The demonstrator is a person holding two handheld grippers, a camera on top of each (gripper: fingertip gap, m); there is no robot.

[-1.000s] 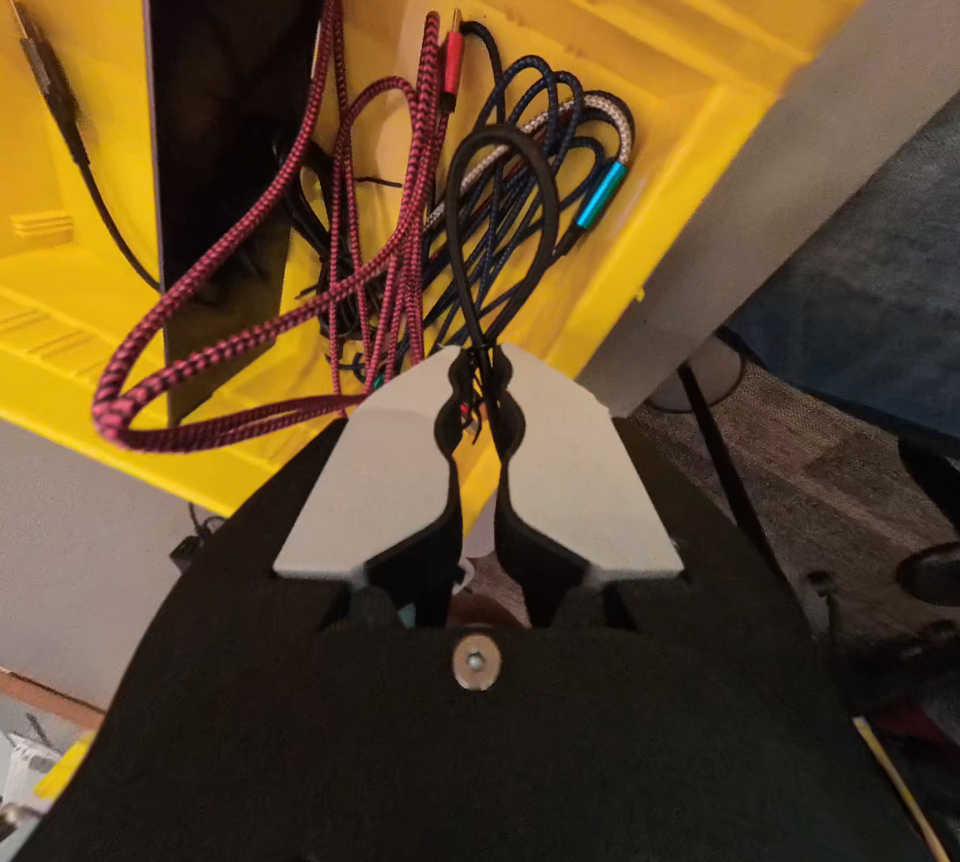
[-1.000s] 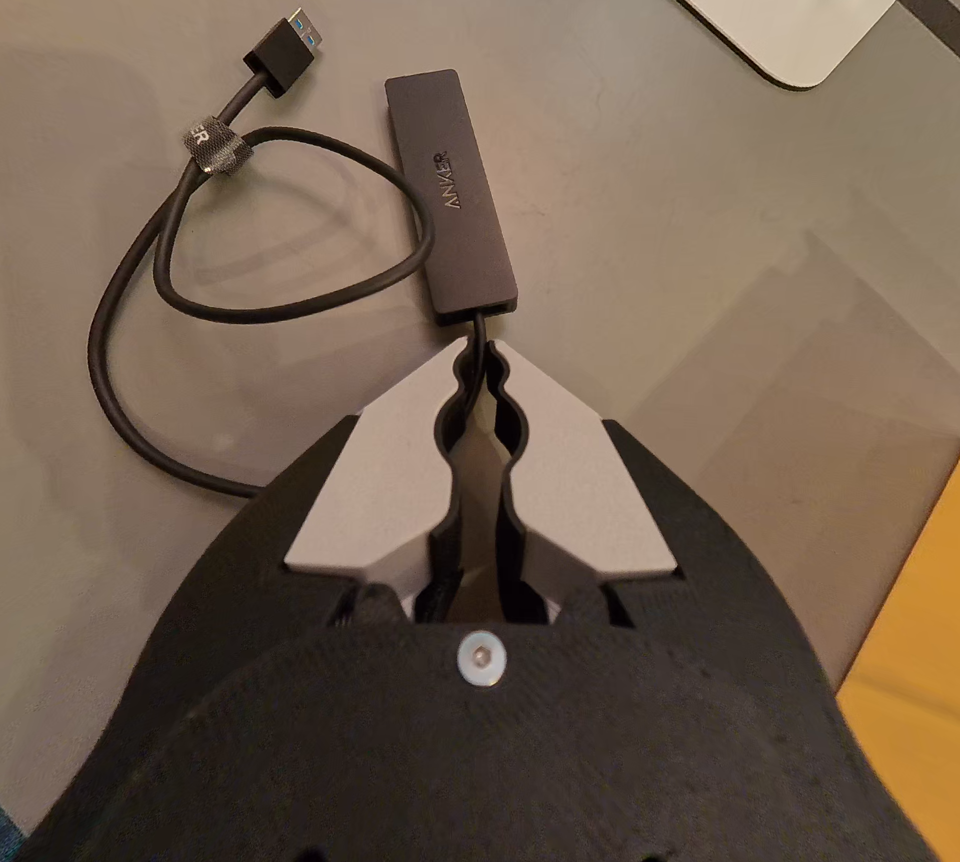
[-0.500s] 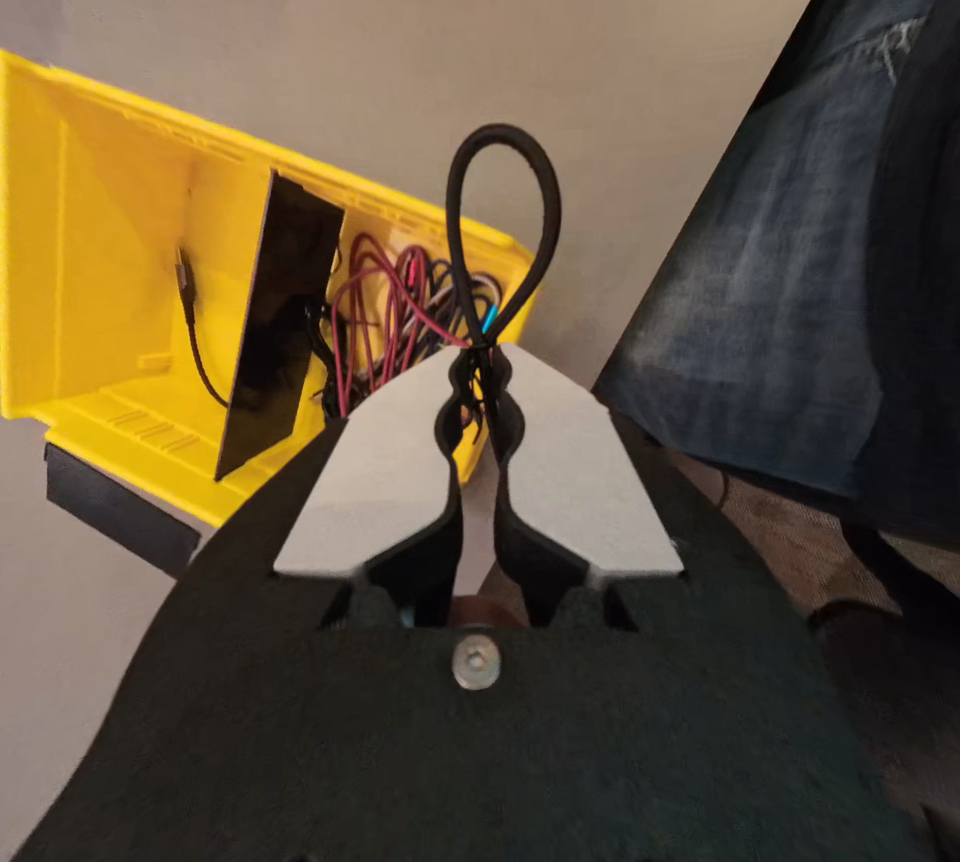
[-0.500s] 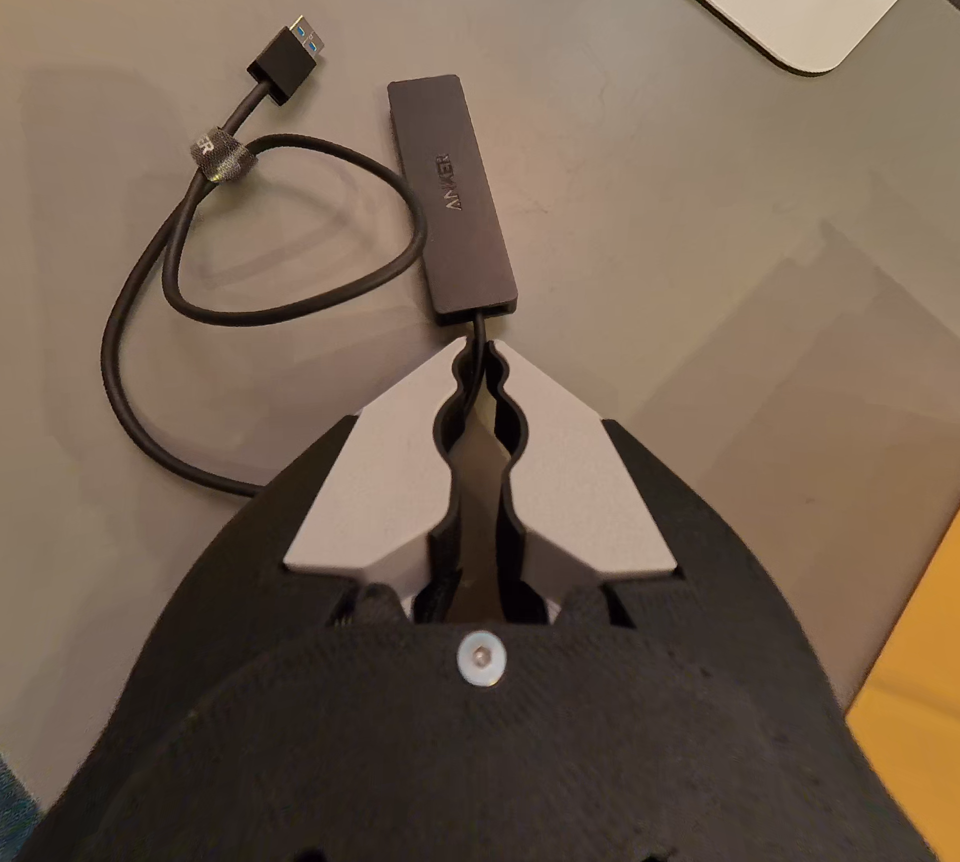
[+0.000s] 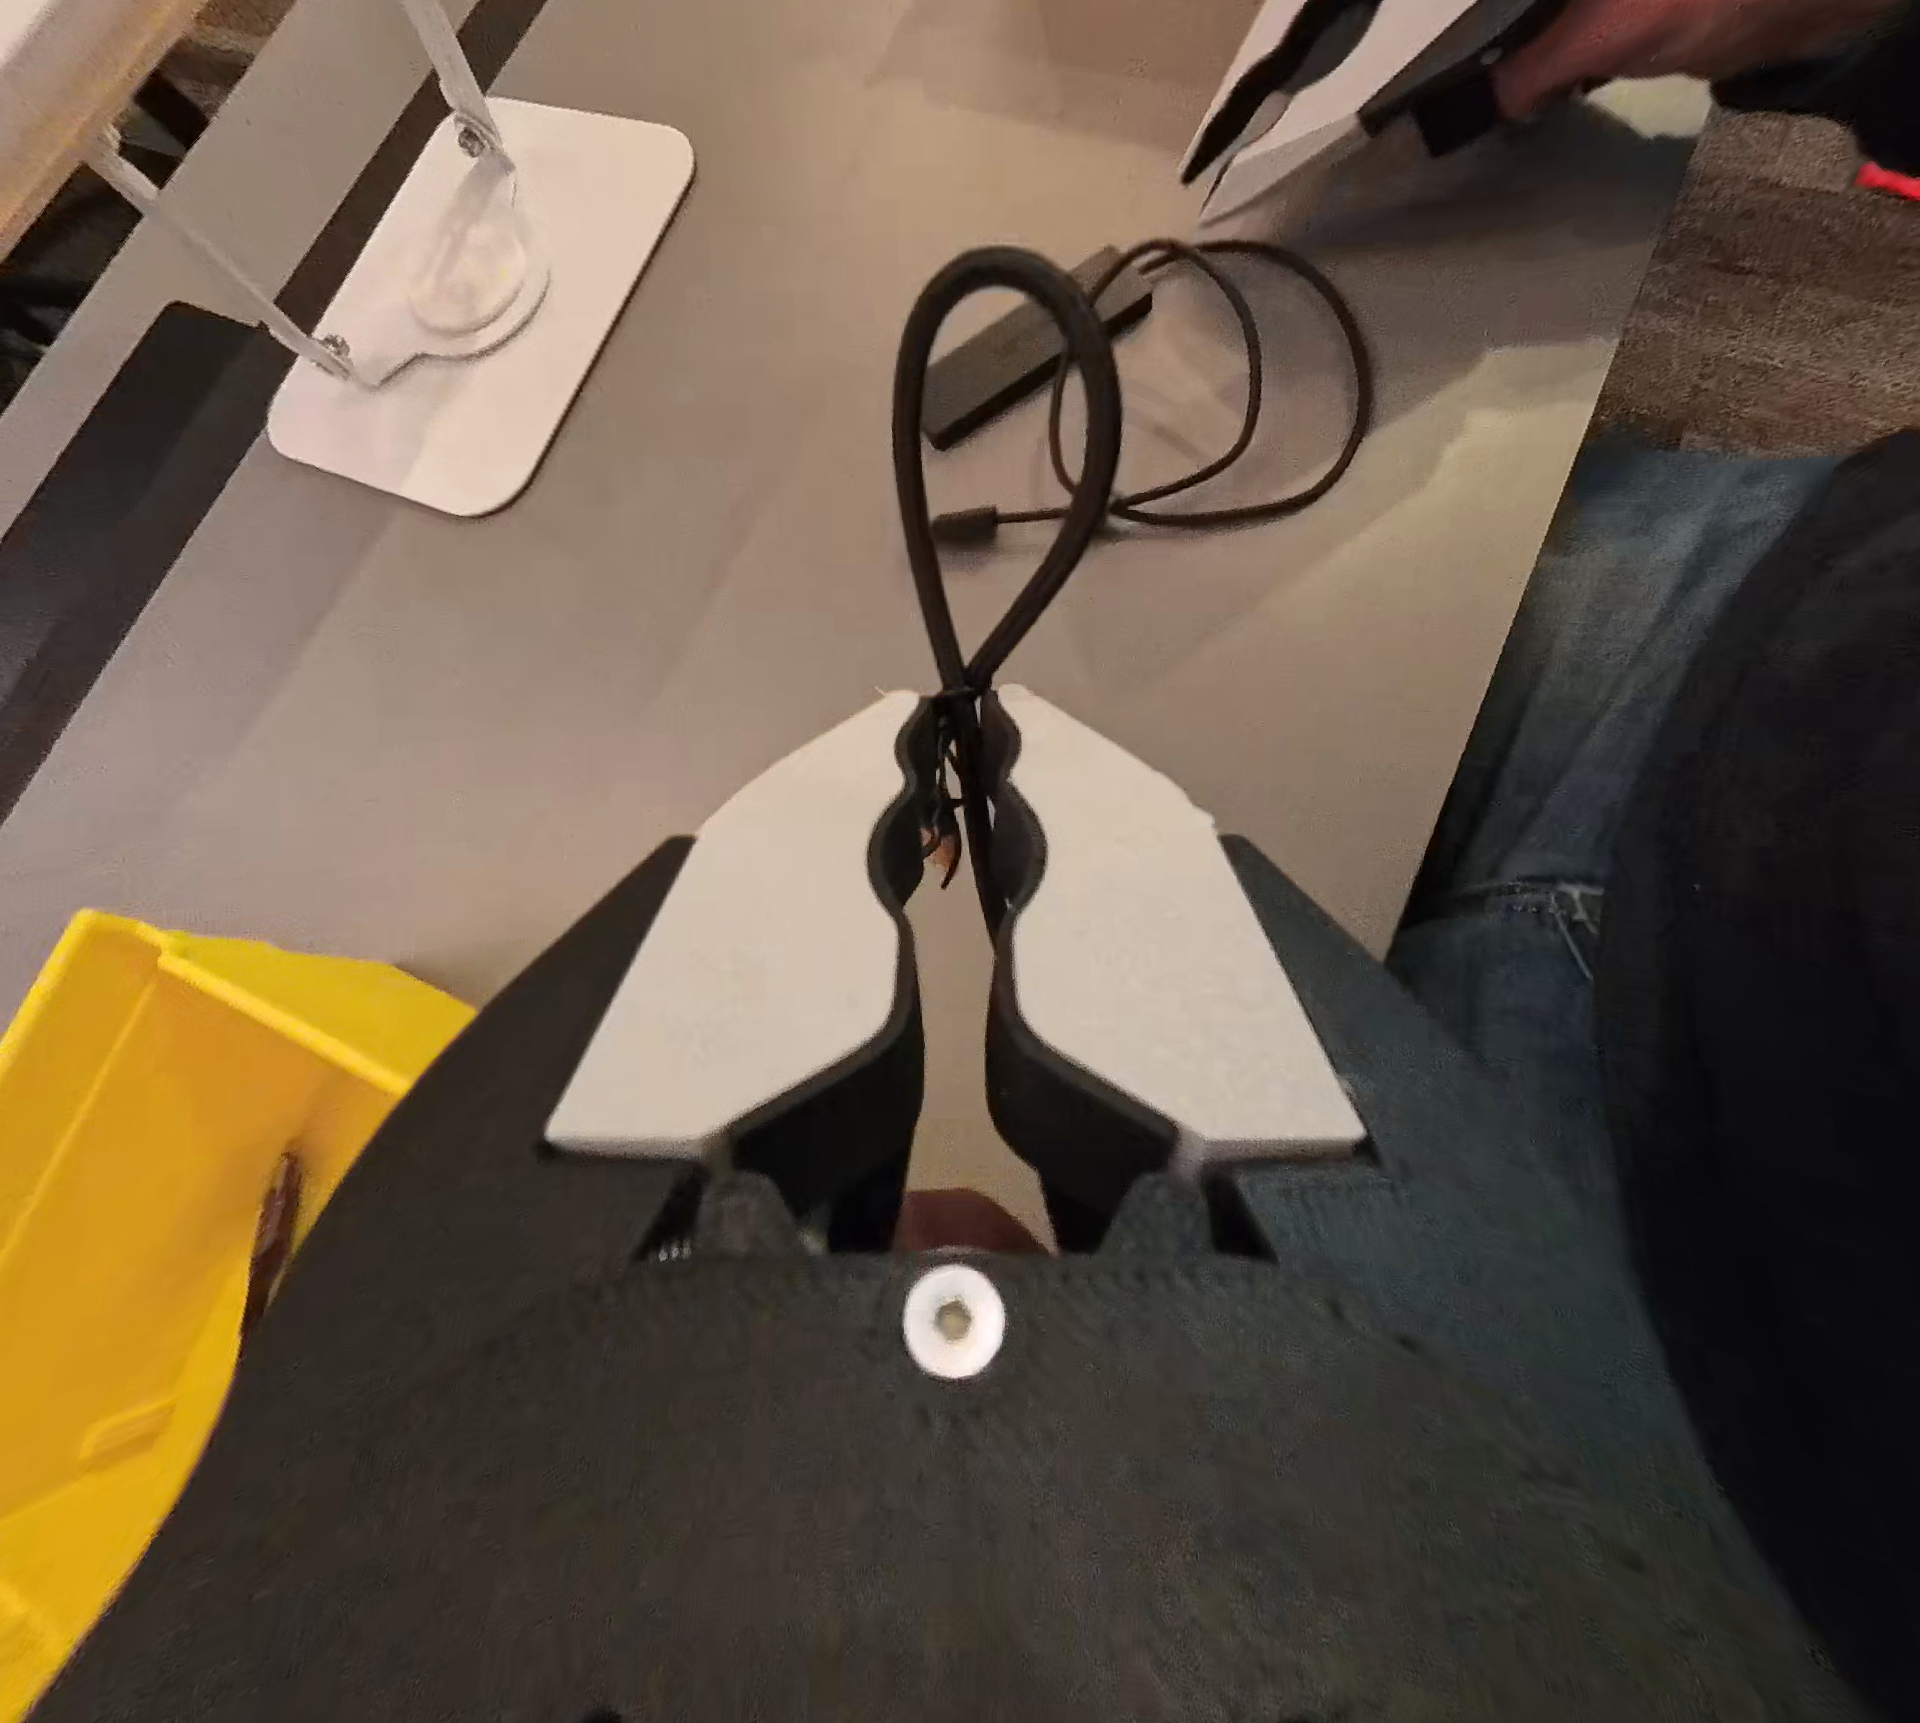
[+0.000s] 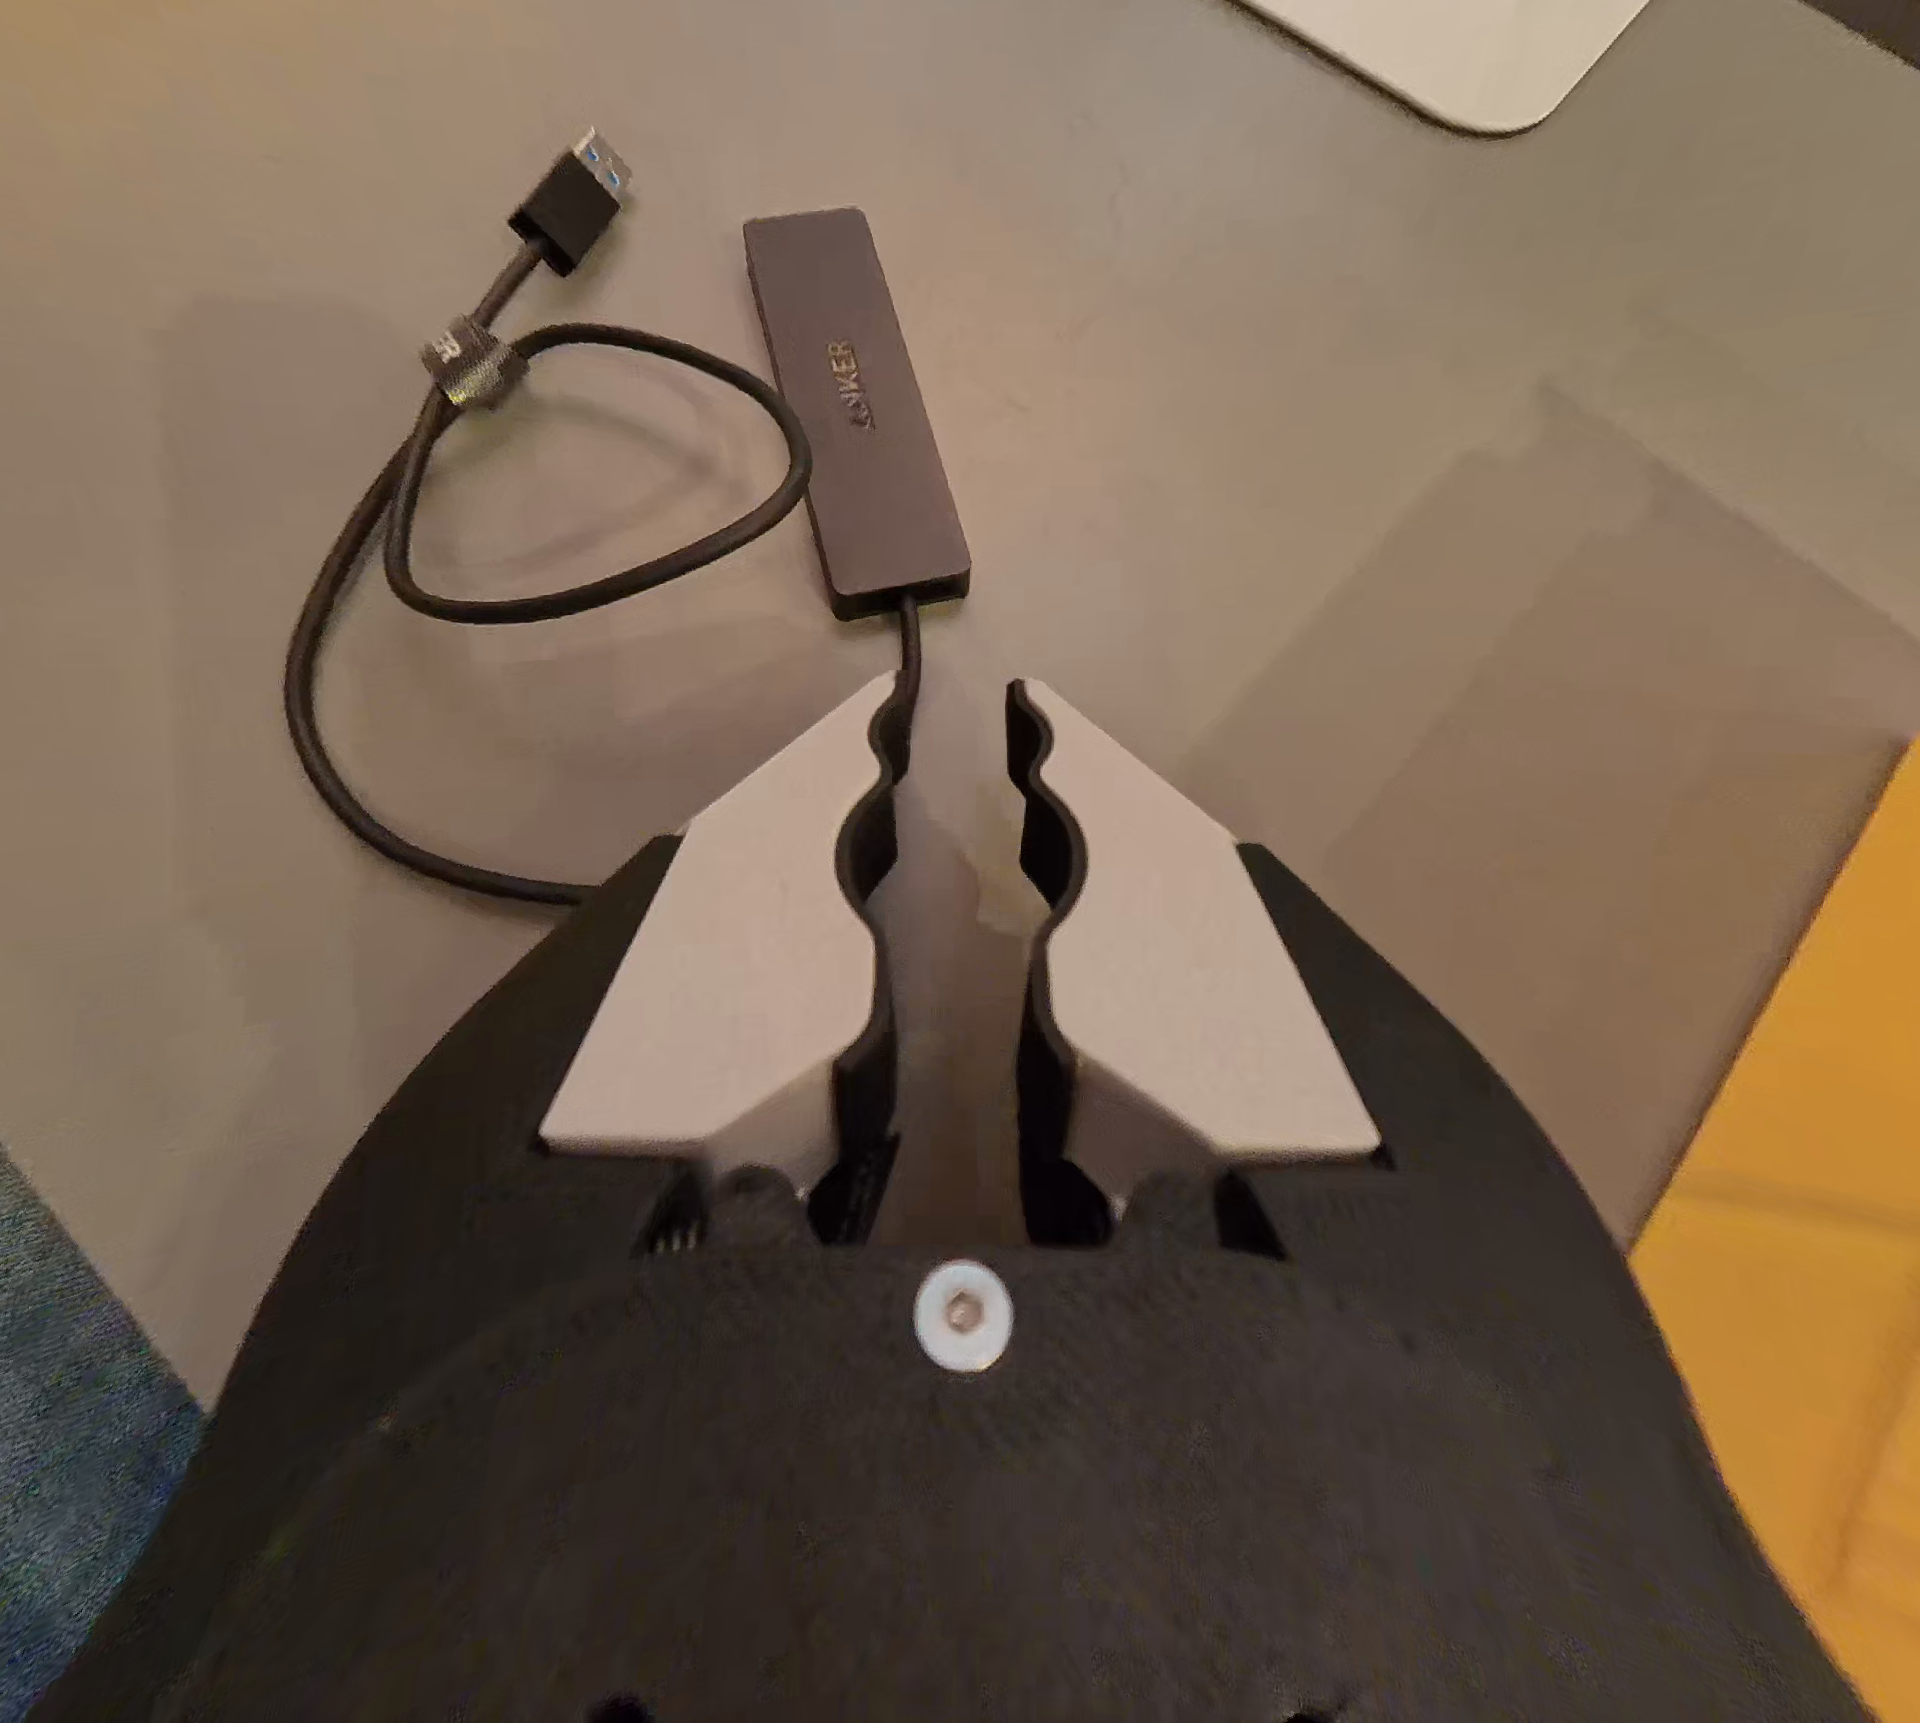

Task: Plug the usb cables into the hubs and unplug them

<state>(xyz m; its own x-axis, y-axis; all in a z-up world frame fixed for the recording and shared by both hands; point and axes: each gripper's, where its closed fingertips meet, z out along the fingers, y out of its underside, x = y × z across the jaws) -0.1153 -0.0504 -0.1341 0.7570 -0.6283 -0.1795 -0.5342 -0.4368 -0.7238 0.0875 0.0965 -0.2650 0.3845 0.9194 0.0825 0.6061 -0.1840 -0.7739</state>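
Surface (image 5: 436, 738): the broad grey matte surface is stretching ahead of both tools, bare and roomy just past the left tool's tips; its near edge is running close along the right side of the left tool, with a denim-clad leg (image 5: 1538, 738) beyond that edge.
Bins: a yellow plastic bin (image 5: 156, 1154) is sitting low to the left of the left tool, and a yellow corner (image 6: 1787, 1102) is closing in at the lower right of the right tool.
Stand: a white flat rounded base with a clear stem (image 5: 488, 302) is standing ahead and left of the left tool, well apart from the hub.
Left tool (image 5: 961, 705): it is clamping tight on a bundled black USB cable (image 5: 1003, 468), whose loop is sticking up ahead of the tips, likely gripped at the tie so the coil stays together in carrying.
Right tool (image 6: 954, 686): it is hovering with jaws parted and gripping nothing, the hub's cord running beside its left finger.
Hub (image 6: 857, 416): the slim black rectangular USB hub is lying flat just ahead of the right tool, its cord (image 6: 343, 634) looping left, so a hold here would probably be steadying it.
Plug (image 6: 571, 203): the hub's own black plug is lying free ahead-left, apart from the hub.
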